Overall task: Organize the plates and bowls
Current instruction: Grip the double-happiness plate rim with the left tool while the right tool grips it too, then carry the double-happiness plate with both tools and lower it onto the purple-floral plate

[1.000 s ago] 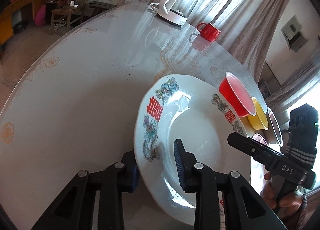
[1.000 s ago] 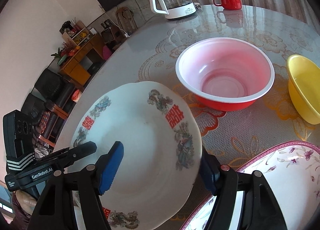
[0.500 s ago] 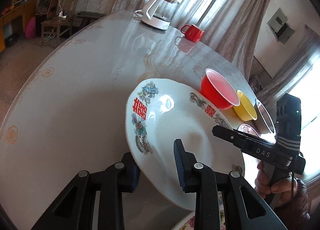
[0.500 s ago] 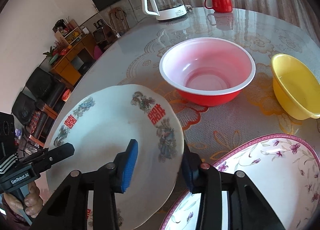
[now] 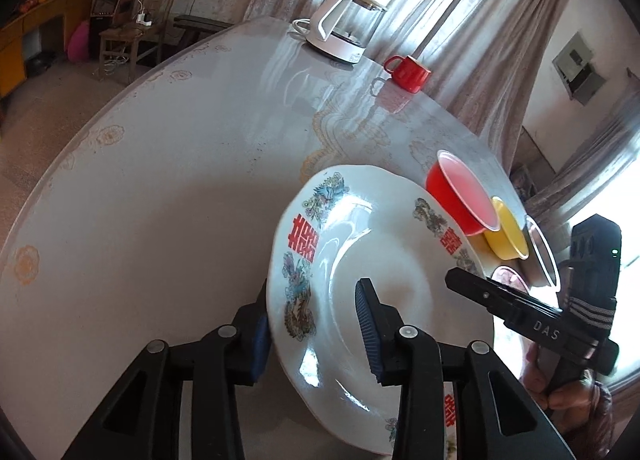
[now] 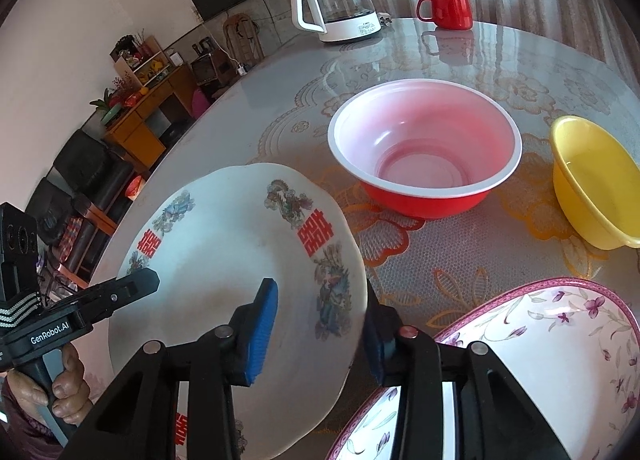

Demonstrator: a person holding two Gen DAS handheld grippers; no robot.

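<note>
A white plate (image 5: 392,260) with red characters and dragon prints hangs tilted over the table, between both grippers. In the left wrist view my left gripper (image 5: 312,334) straddles the plate's near rim; its jaws are opening, one pad under the rim and the other over the inner face. In the right wrist view my right gripper (image 6: 320,336) is shut on the opposite rim of the white plate (image 6: 224,252). Beyond it stand a red bowl (image 6: 424,156) and a yellow bowl (image 6: 596,180). A floral plate (image 6: 540,360) with a purple rim lies under my right gripper.
A round glass-topped table (image 5: 180,180) carries a white kettle (image 5: 344,28) and a red mug (image 5: 408,68) at its far side. A clear bowl (image 5: 540,252) sits past the yellow one. A person's hand (image 6: 60,388) holds the left gripper's handle.
My right gripper's jaws have closed from wide apart onto the plate's rim. My left gripper's pads now stand slightly farther apart around the other rim.
</note>
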